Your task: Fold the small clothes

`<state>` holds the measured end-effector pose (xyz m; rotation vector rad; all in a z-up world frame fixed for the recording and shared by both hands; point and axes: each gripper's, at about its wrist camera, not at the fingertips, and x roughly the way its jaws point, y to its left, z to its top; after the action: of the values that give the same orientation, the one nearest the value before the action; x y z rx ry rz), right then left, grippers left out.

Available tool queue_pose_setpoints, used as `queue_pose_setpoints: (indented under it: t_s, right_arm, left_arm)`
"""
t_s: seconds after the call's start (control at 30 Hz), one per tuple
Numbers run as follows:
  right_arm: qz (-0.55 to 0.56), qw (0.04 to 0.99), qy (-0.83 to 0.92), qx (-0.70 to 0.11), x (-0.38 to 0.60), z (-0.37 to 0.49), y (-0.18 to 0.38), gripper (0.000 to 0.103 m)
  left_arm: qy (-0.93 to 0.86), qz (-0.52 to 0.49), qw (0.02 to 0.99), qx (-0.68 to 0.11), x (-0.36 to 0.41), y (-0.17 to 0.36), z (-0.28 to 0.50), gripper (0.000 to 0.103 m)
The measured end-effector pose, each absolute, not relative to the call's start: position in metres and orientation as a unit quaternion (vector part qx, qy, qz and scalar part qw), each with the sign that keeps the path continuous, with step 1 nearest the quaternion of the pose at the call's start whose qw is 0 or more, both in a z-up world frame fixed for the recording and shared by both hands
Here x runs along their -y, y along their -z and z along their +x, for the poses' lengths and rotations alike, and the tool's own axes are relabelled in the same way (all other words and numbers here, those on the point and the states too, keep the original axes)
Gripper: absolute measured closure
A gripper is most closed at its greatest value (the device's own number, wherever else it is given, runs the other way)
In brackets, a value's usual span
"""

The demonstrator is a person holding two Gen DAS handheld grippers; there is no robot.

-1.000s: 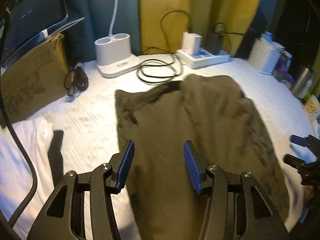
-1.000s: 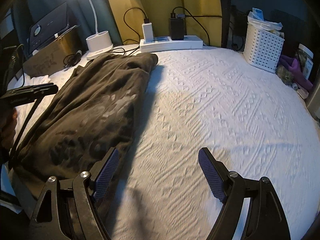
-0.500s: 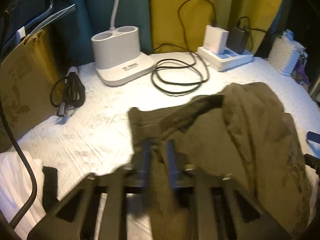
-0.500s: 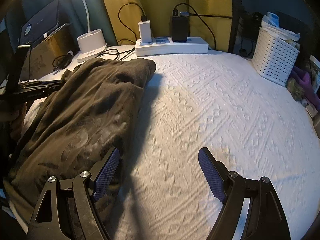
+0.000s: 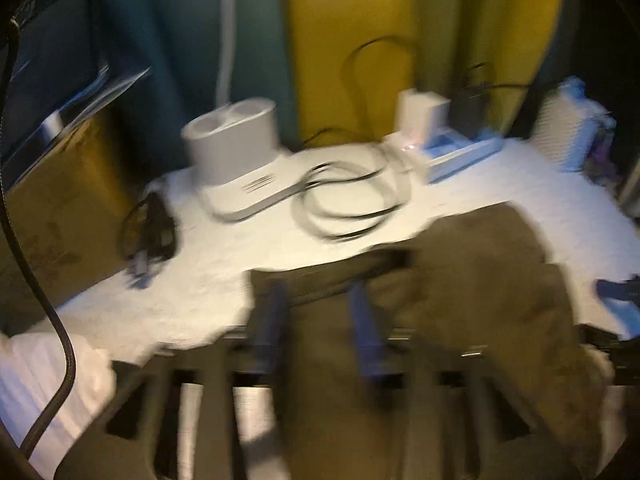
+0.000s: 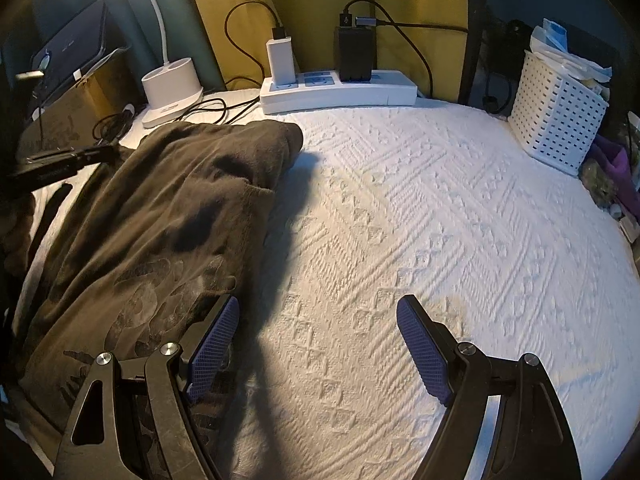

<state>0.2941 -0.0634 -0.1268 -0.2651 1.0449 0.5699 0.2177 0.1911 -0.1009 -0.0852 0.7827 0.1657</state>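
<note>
- At the far left in the left wrist view we see a brown cardboard box (image 5: 60,208) with a dark flat panel leaning above it, and a soft white cloth (image 5: 44,376) bunched at the lower left.
- A small coil of black cable (image 5: 150,232) lies on the white bedspread (image 6: 460,240), a woven cover with raised zigzag and diamond patterns.
- A white plastic lamp base (image 6: 170,88) with two round cups stands at the back; its thin curved neck rises to a lit head.
- A larger loop of black cord (image 5: 348,204) lies flat between the base and a white power strip (image 6: 340,90), which carries a white charger and a black one.
- Our left tool (image 5: 320,320) is badly blurred; its blue pads straddle the near edge of the garment and its jaws are opening, with cloth between them but not visibly pinched.
- The dark olive-brown garment (image 6: 160,220), soft and fleecy with a faint printed pattern, lies in a long rumpled strip on the left part of the bedspread, its far end rolled into a rounded fold.
- Our right tool (image 6: 318,344) stands wide apart, gripping nothing; the left blue ribbed pad sits at the garment's right edge, the right pad over bare bedspread.
- At the far right a white perforated plastic basket (image 6: 556,120) holds papers.
</note>
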Motion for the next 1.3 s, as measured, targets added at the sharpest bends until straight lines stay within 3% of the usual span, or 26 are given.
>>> queue_pose_setpoints:
  t_s: [0.33, 0.37, 0.43, 0.5, 0.73, 1.03, 1.1, 1.17, 1.3]
  right_arm:
    - [-0.112, 0.826, -0.264, -0.486, 0.072, 0.302, 0.126, 0.021]
    - [-0.111, 0.826, -0.262, -0.486, 0.072, 0.303, 0.127, 0.021]
    - [-0.108, 0.827, -0.259, -0.488, 0.074, 0.304, 0.129, 0.021]
    - [-0.108, 0.826, -0.259, -0.488, 0.074, 0.304, 0.13, 0.021]
    - [-0.113, 0.827, -0.272, -0.48, 0.063, 0.307, 0.124, 0.021]
    - [-0.028, 0.814, -0.344, -0.467, 0.033, 0.355, 0.105, 0.022]
    - [-0.007, 0.797, -0.364, -0.482, 0.02, 0.367, 0.112, 0.031]
    - [0.003, 0.783, -0.362, -0.505, 0.008, 0.378, 0.124, 0.054]
    - [0.049, 0.738, -0.387, -0.551, -0.009, 0.389, 0.146, 0.056]
  left_arm:
    - [0.015, -0.074, 0.91, -0.408, -0.158, 0.117, 0.245, 0.053]
    - [0.02, -0.076, 0.911, -0.406, -0.158, 0.119, 0.247, 0.057]
    - [0.022, -0.078, 0.906, -0.415, -0.158, 0.123, 0.249, 0.092]
    - [0.026, -0.086, 0.906, -0.413, -0.159, 0.122, 0.246, 0.098]
    - [0.021, -0.064, 0.929, -0.364, -0.161, 0.082, 0.22, 0.098]
    - [0.014, -0.082, 0.929, -0.361, -0.177, 0.09, 0.208, 0.098]
    - [0.014, -0.088, 0.929, -0.358, -0.18, 0.091, 0.203, 0.098]
    - [0.014, -0.092, 0.93, -0.356, -0.181, 0.091, 0.201, 0.098]
    - [0.013, -0.099, 0.932, -0.349, -0.186, 0.091, 0.196, 0.098]
